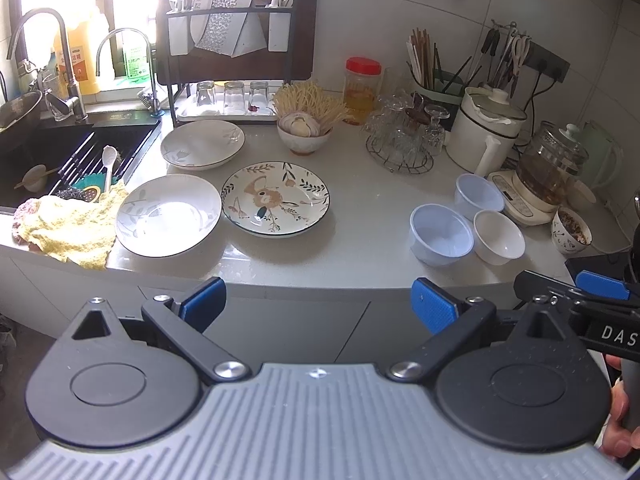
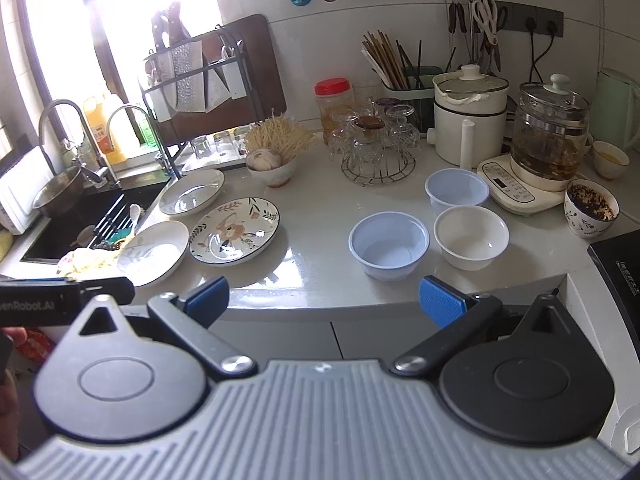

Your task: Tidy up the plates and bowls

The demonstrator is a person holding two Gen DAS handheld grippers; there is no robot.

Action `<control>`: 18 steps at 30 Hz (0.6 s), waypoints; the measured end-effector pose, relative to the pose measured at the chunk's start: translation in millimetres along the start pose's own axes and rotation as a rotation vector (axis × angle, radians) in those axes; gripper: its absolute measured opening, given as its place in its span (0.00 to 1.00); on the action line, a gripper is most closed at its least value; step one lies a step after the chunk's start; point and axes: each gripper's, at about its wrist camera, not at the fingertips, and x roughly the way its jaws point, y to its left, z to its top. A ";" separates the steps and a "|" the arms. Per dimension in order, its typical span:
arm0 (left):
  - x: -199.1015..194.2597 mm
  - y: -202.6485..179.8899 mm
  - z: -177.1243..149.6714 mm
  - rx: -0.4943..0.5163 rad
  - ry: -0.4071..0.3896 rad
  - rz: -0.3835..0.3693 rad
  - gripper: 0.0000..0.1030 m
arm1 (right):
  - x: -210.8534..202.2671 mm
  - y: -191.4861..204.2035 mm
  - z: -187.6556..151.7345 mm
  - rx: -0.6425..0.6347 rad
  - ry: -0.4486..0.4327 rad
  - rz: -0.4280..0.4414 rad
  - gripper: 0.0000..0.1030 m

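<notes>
Three plates lie on the counter's left: a floral plate (image 1: 276,199) (image 2: 235,229), a white leaf plate (image 1: 168,214) (image 2: 154,252) near the front, and another white plate (image 1: 202,144) (image 2: 192,191) behind. Two pale blue bowls (image 1: 441,234) (image 2: 389,245), (image 1: 478,196) (image 2: 457,191) and a white bowl (image 1: 499,237) (image 2: 471,237) stand at the right. My left gripper (image 1: 319,304) is open and empty, held off the counter's front edge. My right gripper (image 2: 324,300) is open and empty, before the front blue bowl.
A sink (image 1: 48,156) and yellow cloth (image 1: 68,224) are at the left. A dish rack (image 1: 236,40), a bowl of garlic (image 1: 305,132), a glass stand (image 1: 404,136), a white pot (image 1: 488,128), a glass kettle (image 1: 552,168) and a patterned cup (image 2: 591,208) crowd the back and right.
</notes>
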 end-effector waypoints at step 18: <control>0.4 2.1 -2.3 -0.006 0.008 -0.001 0.98 | 0.5 1.5 -4.4 0.016 0.017 0.026 1.00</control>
